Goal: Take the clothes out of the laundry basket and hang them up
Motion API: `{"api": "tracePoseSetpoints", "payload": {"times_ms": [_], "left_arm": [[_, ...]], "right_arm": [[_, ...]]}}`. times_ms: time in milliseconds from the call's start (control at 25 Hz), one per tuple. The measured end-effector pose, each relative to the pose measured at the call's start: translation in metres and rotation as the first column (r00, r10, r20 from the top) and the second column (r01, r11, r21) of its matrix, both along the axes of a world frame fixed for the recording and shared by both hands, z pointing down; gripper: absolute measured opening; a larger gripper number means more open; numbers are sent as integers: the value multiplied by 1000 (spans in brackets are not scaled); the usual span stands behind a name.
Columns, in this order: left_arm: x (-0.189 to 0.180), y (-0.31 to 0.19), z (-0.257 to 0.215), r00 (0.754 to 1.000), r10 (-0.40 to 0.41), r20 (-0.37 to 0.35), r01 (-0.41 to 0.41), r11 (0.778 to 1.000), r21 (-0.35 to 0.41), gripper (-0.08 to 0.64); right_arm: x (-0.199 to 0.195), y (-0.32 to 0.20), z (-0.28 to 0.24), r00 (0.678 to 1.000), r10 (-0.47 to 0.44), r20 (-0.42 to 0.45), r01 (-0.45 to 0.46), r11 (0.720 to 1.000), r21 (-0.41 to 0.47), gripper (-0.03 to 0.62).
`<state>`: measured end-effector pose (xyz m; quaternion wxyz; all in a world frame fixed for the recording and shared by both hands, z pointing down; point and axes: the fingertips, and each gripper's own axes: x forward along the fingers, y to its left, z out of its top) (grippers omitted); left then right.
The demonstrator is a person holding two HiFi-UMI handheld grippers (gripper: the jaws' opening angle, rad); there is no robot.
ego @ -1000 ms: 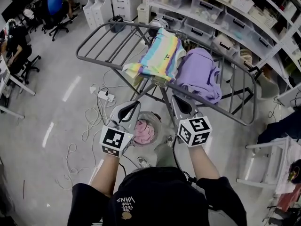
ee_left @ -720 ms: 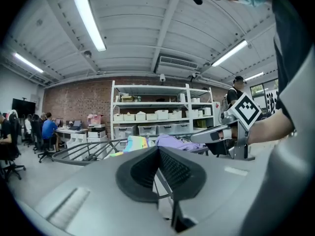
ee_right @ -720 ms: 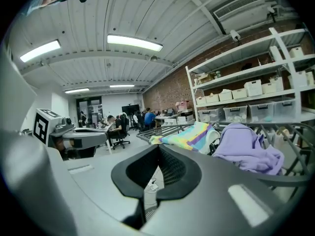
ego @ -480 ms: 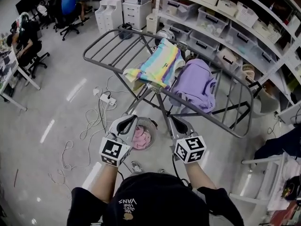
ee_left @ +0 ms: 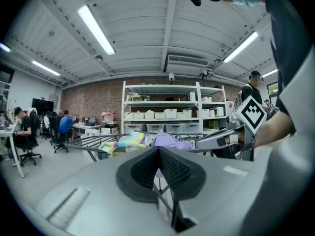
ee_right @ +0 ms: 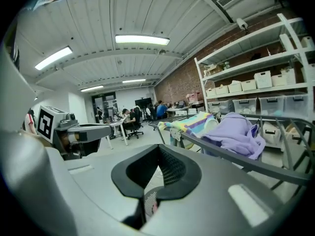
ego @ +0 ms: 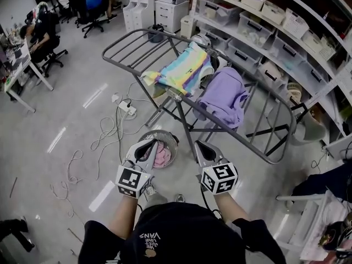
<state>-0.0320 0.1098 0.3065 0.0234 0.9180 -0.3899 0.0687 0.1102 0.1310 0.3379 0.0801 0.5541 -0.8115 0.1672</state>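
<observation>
A round wire laundry basket (ego: 144, 138) stands on the floor under the grey drying rack (ego: 127, 44), with a pink garment (ego: 161, 157) in it. A rainbow-striped garment (ego: 181, 70) and a purple garment (ego: 223, 95) hang over the rack. My left gripper (ego: 153, 145) is shut and empty above the basket's near rim. My right gripper (ego: 197, 146) is shut and empty just right of the basket. In the left gripper view the left gripper (ee_left: 158, 149) points level at the rack's clothes (ee_left: 172, 141). In the right gripper view the right gripper (ee_right: 158, 147) shows the purple garment (ee_right: 236, 132) ahead on the right.
Loose cables and a power strip (ego: 125, 110) lie on the floor left of the rack. Shelves with storage bins (ego: 264, 26) run behind it. People sit at desks (ego: 41, 29) at the far left. A white frame (ego: 311, 202) stands at the right.
Both grippers have drawn back from the rack and sunk a little, still shut and empty. The rack sits farther off, and the left gripper now overlaps the basket.
</observation>
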Motion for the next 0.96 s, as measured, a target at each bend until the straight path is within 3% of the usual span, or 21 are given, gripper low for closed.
{"api": "tracePoseSetpoints", "payload": {"times_ms": [600,960], "left_arm": [[20,48,9,998,-56,14,56,998,-17,2],[24,54,13,998,-65,8,65,998,-12,2]], "right_arm": [[15,30,5,997,-71,-2,71,997,-3,5],[22,32,7,998,-67,2,67,998,4,5]]}}
